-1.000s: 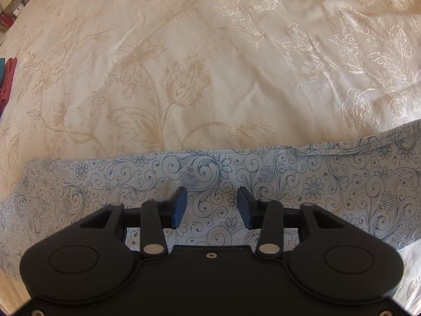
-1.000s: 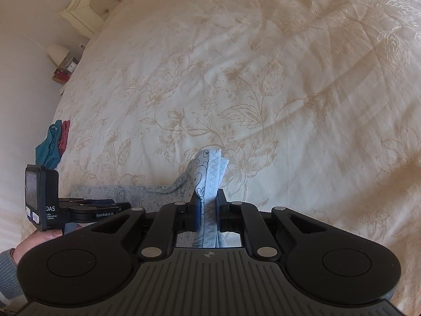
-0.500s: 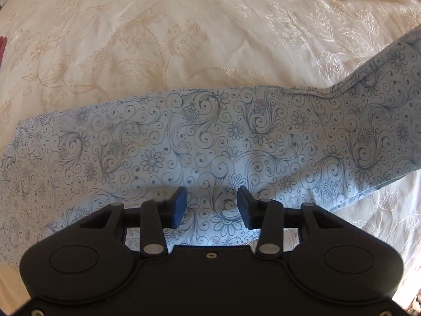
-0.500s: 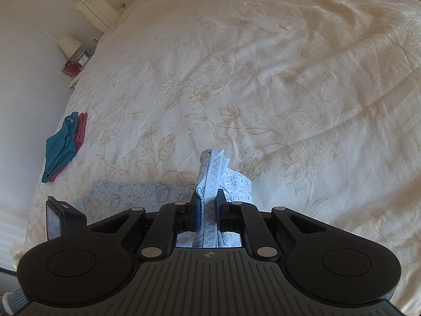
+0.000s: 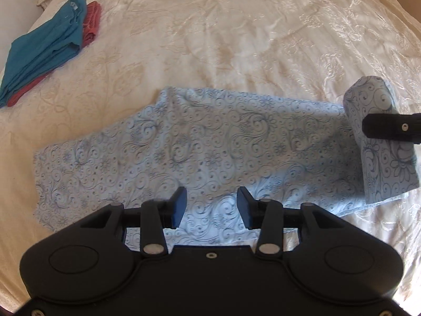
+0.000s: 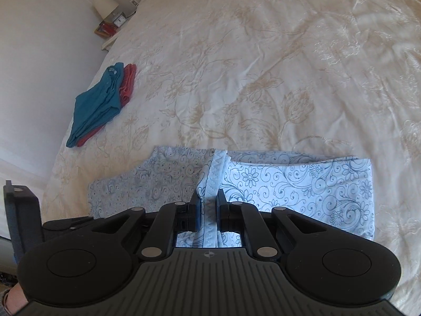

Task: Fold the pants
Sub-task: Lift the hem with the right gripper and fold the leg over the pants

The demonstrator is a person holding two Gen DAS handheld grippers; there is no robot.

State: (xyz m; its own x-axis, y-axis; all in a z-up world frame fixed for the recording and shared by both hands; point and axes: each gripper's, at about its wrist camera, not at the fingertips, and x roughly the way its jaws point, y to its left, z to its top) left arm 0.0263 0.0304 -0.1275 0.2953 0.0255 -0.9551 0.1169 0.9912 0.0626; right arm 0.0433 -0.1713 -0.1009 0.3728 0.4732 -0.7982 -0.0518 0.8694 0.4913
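The light-blue patterned pants point(image 5: 210, 142) lie spread flat on the cream bedspread point(image 5: 236, 39), one end lifted and turned over. The right gripper point(image 6: 208, 205) has its fingers pinched on that raised end's trim edge — the left gripper point(image 5: 210, 208) hovers above the pants, fingers apart and holding nothing. Teal and red folded clothes point(image 6: 100, 105) lie well apart, near the bed's edge.

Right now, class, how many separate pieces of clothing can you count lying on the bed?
3: the blue patterned pants spread near the grippers, one end lifted by the right gripper; a teal garment folded far left, atop a red garment. More could hide inside that pile.
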